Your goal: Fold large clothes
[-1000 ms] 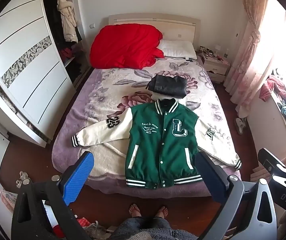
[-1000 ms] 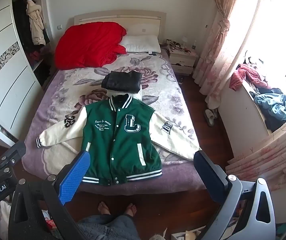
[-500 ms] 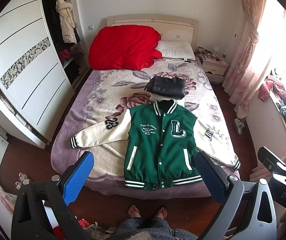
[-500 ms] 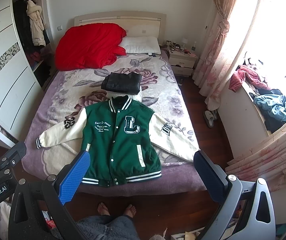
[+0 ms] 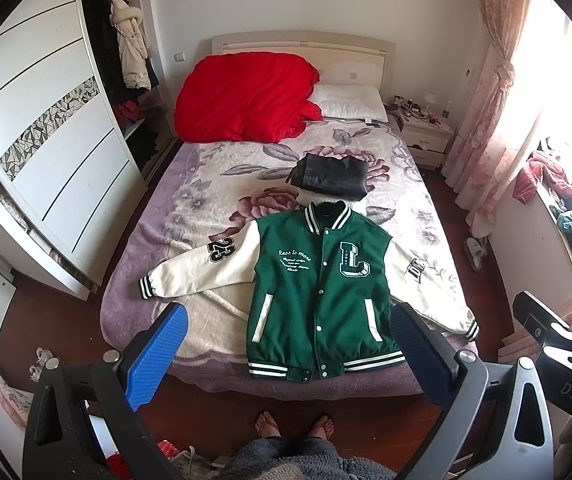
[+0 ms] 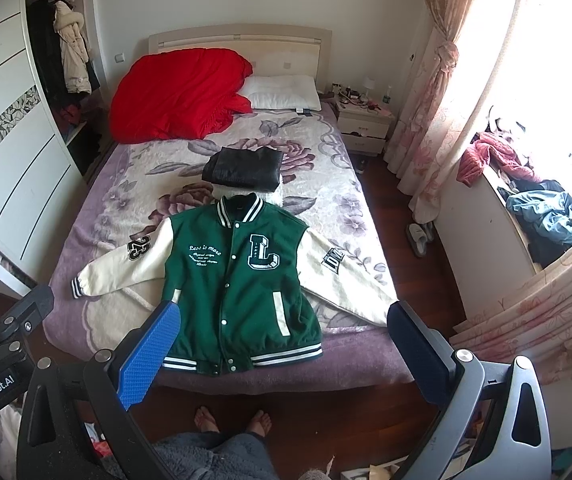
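A green varsity jacket [image 5: 318, 292] with cream sleeves lies flat, front up and buttoned, at the foot of the bed [image 5: 205, 208]; it also shows in the right wrist view [image 6: 237, 288]. Both sleeves are spread out sideways. A folded black garment [image 5: 330, 178] lies just beyond its collar, also in the right wrist view [image 6: 243, 170]. My left gripper [image 5: 286, 348] is open and empty, held high above the bed's foot. My right gripper [image 6: 281, 344] is open and empty at the same height, to the right.
A red quilt [image 5: 245, 100] and a white pillow [image 5: 350, 102] lie at the headboard. A wardrobe [image 5: 45, 152] stands on the left, a nightstand [image 5: 426, 136] and curtains [image 6: 438, 92] on the right. Clothes pile on the window ledge [image 6: 534, 200]. The person's feet [image 5: 294, 426] stand at the bed's foot.
Both grippers have drifted slightly, so the bed and jacket sit a little lower and nearer in view. The jacket has not moved and both grippers stay open.
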